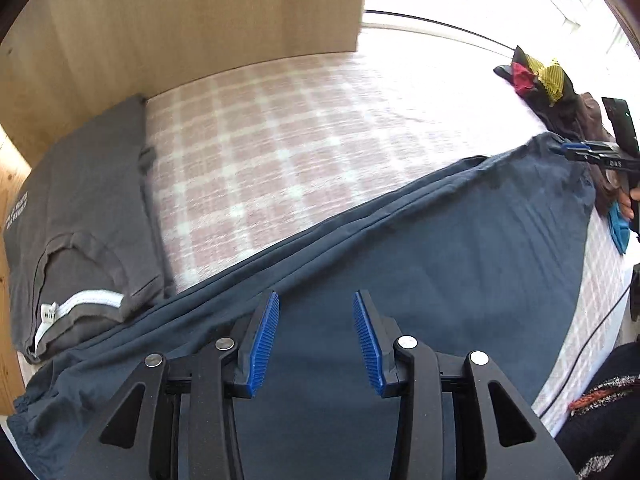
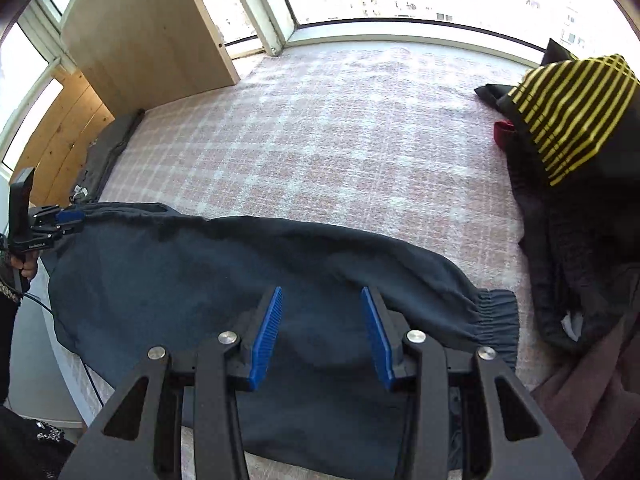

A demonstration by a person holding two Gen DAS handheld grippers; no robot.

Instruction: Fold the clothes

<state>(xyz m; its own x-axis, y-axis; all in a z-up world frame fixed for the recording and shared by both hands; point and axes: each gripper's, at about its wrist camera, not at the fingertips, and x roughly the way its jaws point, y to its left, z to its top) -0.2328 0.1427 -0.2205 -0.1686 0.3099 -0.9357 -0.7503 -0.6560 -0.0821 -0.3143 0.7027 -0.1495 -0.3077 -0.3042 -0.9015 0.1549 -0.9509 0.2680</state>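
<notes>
Dark navy trousers (image 1: 400,260) lie flat across the near side of the checked bed sheet (image 1: 280,140). My left gripper (image 1: 316,296) hovers open just above them, with nothing between its blue pads (image 1: 264,340). At the garment's far right corner sits my right gripper (image 1: 568,150). In the right wrist view the trousers (image 2: 200,272) stretch from left to right and end in a gathered elastic cuff (image 2: 496,316). The right gripper (image 2: 322,292) is open over the cloth near that cuff, and the left gripper (image 2: 70,218) is at the garment's far left corner.
A folded grey T-shirt (image 1: 80,220) lies at the left against a wooden board (image 1: 180,20). A heap of unfolded clothes with a black and yellow striped piece (image 2: 572,116) fills the right side. A window ledge (image 2: 400,36) runs along the back. A cable (image 1: 580,360) hangs off the bed's near edge.
</notes>
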